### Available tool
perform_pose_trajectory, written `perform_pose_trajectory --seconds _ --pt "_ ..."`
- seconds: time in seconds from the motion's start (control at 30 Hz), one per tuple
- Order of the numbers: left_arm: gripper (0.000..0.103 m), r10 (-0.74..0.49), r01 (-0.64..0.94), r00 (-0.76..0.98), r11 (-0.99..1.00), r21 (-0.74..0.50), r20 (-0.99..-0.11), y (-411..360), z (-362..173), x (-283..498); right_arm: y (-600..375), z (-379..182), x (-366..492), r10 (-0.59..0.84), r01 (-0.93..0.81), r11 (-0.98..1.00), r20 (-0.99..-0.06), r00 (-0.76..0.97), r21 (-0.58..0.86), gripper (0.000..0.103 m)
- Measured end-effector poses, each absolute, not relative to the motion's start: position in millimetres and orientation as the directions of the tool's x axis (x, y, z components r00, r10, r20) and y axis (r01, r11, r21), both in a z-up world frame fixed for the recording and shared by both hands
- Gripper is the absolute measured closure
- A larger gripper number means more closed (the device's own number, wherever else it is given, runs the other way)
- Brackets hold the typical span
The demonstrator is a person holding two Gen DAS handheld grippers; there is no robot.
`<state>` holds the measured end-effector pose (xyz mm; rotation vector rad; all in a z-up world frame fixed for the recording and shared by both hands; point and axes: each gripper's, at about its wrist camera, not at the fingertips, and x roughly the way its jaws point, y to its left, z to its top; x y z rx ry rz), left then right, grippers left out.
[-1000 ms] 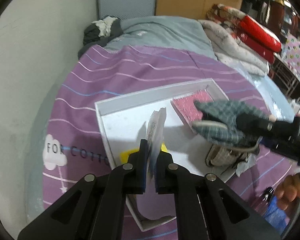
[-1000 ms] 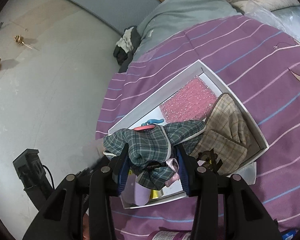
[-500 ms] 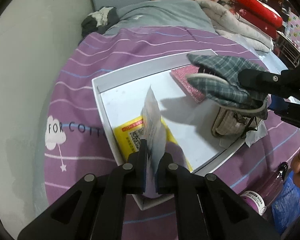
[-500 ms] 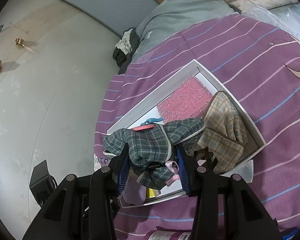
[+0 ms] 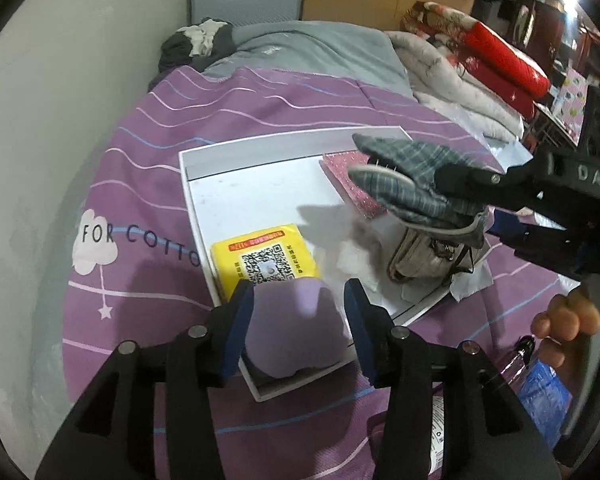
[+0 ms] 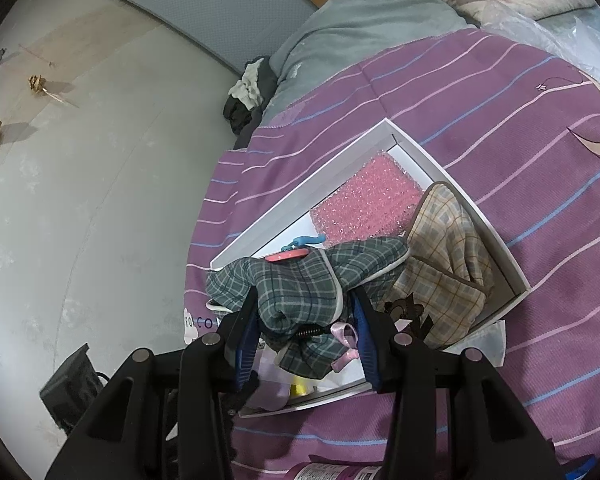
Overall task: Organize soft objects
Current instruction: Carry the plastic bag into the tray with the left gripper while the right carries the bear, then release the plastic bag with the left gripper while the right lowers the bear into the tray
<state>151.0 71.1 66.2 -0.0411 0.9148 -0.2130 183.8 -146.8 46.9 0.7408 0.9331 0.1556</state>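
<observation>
A white shallow box lies on the purple striped bedspread. In it are a yellow tissue pack, a pink bubble pad, a beige plaid pouch and a pale lilac soft item. My left gripper is open, its jaws on either side of the lilac item at the box's near corner. My right gripper is shut on a green plaid pouch and holds it above the box; that pouch also shows in the left wrist view.
The bedspread has a grey blanket and folded quilts beyond it. A wall runs along the left. A pink bottle and blue packet lie near the front edge.
My left gripper has opened and let go of the thin packet it held. The lilac item now lies between its jaws. The right gripper still holds the green plaid pouch over the box.
</observation>
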Motion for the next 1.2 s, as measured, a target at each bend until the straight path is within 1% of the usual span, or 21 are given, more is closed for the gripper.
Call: perform_pose_trajectory --seconds 0.17,0.27,0.33,0.43,0.5,0.57,0.67,0.77,0.87,1.0,1.1,1.2 --pt "0.055 -0.183 0.135 0.618 0.983 -0.126 -0.765 77 72 151 -137 50 191 0.418 0.158 0.762 -0.664 0.62 0.628 0.06" --pt "0.055 -0.165 0.106 0.637 0.986 -0.127 -0.753 83 74 151 -123 55 195 0.423 0.109 0.781 -0.65 0.632 0.615 0.06" --pt "0.055 -0.17 0.096 0.65 0.985 -0.142 -0.741 87 76 150 -113 59 198 0.429 0.069 0.794 -0.637 0.641 0.604 0.06" --pt "0.055 -0.196 0.074 0.666 0.977 -0.199 -0.719 98 78 154 -95 62 208 0.44 0.016 0.808 -0.622 0.647 0.589 0.06" --pt "0.055 -0.173 0.03 0.67 0.978 -0.206 -0.722 104 78 159 -84 60 218 0.449 -0.011 0.817 -0.623 0.64 0.577 0.06" --pt "0.055 -0.16 0.005 0.666 0.977 -0.211 -0.728 111 76 167 -71 56 231 0.441 -0.023 0.835 -0.646 0.623 0.549 0.061" --pt "0.055 -0.173 -0.022 0.649 0.969 -0.246 -0.741 123 70 176 -54 45 251 0.408 -0.023 0.868 -0.685 0.603 0.496 0.061" --pt "0.055 -0.187 -0.045 0.643 0.959 -0.28 -0.743 134 64 179 -41 30 267 0.324 -0.001 0.916 -0.738 0.592 0.401 0.061" --pt "0.055 -0.189 -0.05 0.648 0.956 -0.288 -0.738 140 61 177 -34 17 271 0.276 -0.002 0.94 -0.756 0.594 0.341 0.061" --pt "0.055 -0.176 -0.046 0.653 0.961 -0.272 -0.736 139 58 175 -32 1 281 0.306 0.005 0.928 -0.768 0.562 0.374 0.06" --pt "0.055 -0.178 -0.04 0.654 0.962 -0.269 -0.735 138 56 175 -30 -8 289 0.351 0.004 0.913 -0.792 0.499 0.408 0.058" --pt "0.055 -0.181 -0.039 0.655 0.962 -0.272 -0.734 139 55 176 -33 -10 293 0.368 0.013 0.904 -0.793 0.486 0.428 0.058"
